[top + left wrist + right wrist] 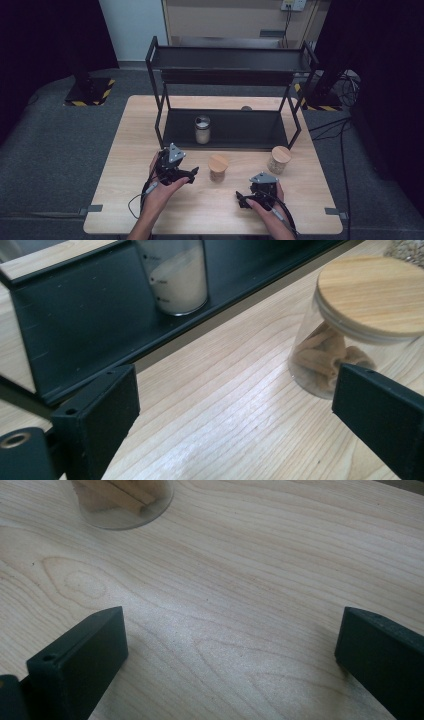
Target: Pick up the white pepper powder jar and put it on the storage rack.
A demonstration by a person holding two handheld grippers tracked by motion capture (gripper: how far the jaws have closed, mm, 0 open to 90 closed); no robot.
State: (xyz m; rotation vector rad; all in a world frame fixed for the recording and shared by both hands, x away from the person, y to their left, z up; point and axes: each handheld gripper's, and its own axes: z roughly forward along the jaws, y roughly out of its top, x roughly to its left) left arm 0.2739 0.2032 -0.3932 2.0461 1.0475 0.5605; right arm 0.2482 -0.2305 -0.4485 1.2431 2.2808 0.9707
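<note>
The person's two forearms come in from the near edge, each hand wrapped around a claw held low over the table. The left claw [192, 174] lies across an upturned palm, its grey three-cornered plate on top and its tips turned toward the middle; its jaws stand wide apart with nothing between them. The right claw [242, 199] sits under the right hand [267, 202], tips turned leftward, its jaws likewise spread wide and empty.

In the right gripper view, the top edge crops the jar [122, 502]; its lid is unseen.
</note>
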